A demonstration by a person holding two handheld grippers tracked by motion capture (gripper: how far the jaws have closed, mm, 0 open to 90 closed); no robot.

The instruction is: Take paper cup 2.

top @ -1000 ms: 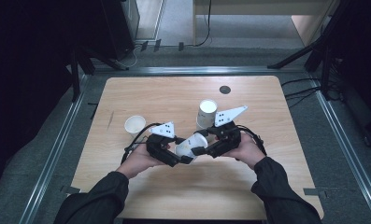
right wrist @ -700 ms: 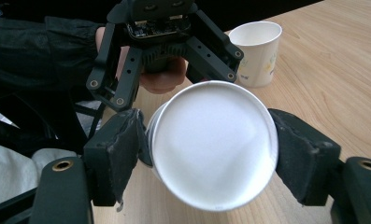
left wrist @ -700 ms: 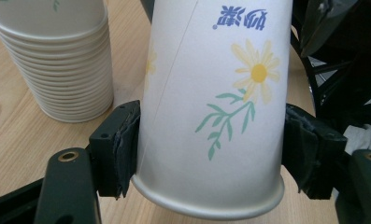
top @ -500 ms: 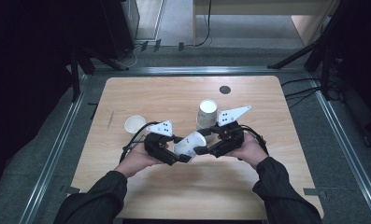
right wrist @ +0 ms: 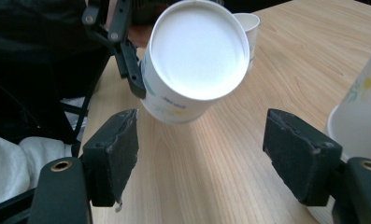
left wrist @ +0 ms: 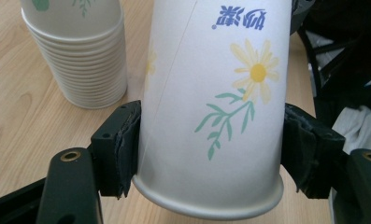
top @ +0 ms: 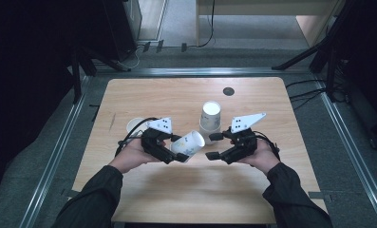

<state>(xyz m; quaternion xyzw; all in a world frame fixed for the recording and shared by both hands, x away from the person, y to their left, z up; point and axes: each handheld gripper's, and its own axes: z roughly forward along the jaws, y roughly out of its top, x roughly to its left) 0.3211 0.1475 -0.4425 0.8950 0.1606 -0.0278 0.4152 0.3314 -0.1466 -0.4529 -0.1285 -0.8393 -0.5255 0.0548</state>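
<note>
While the left gripper (top: 176, 151) clamps a single paper cup (top: 188, 143) by its sides, the right gripper (top: 213, 147) stands beside it with its jaws spread wide and nothing between them. Against the earlier high views, the right gripper's jaws have just been opening and now sit clear of the cup, which a second ago lay between the two tools; the left gripper's jaws have just been closing onto the cup wall. My reading is a handover completed: the cup has passed from right to left, and the left hand alone now carries it.

In the left gripper view, both pads (left wrist: 127, 149) press the cup's flowered wall (left wrist: 211, 116) close to its rolled rim, which is nearest that camera. The cup is held off the table (top: 176, 199), slightly in front of the stack of cups (top: 210, 119) and between the two hands. Its long axis lies nearly level, tipped somewhat upward, with the closed base pointing toward the right gripper; the right gripper view looks almost straight onto that white base (right wrist: 198, 49). The open mouth faces back toward the left hand (top: 131, 156).

A lone upright cup (top: 135, 126) stands on the table beyond the left hand, well apart from the stack.
</note>
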